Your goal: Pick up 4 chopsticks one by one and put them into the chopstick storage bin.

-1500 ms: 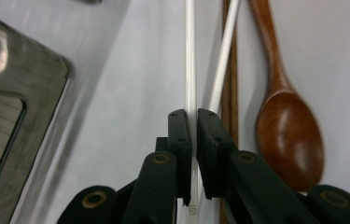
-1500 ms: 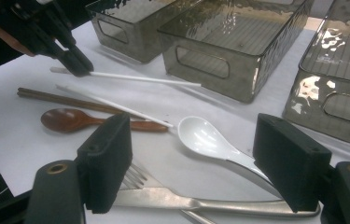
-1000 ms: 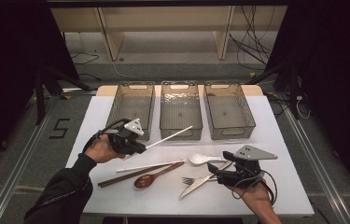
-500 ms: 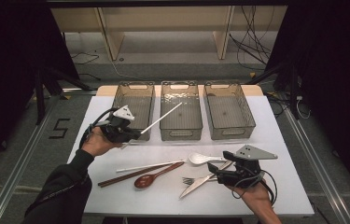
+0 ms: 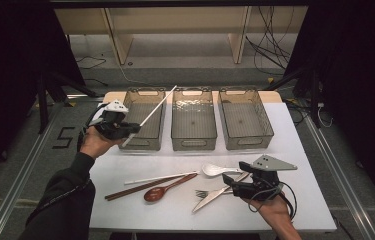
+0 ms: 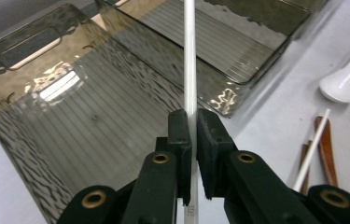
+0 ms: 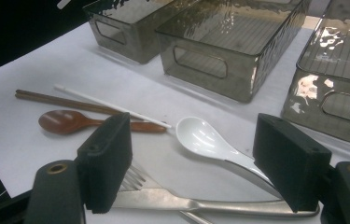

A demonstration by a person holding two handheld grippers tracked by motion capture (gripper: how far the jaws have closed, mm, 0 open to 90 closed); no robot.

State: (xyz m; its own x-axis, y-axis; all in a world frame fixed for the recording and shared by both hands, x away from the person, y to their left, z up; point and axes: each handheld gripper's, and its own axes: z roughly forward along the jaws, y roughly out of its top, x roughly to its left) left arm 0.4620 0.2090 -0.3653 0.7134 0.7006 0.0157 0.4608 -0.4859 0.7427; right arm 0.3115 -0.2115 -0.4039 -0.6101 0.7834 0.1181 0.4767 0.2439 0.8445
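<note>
Sorting step: left gripper [image 5: 125, 131] pinches a white chopstick [image 5: 156, 106] over the left bin [image 5: 145, 141]; next, lower and release. Right gripper [image 5: 231, 183] hangs spread above the cutlery.

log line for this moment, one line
left gripper: shut on white chopstick | over left bin | right gripper: open above knife
</note>
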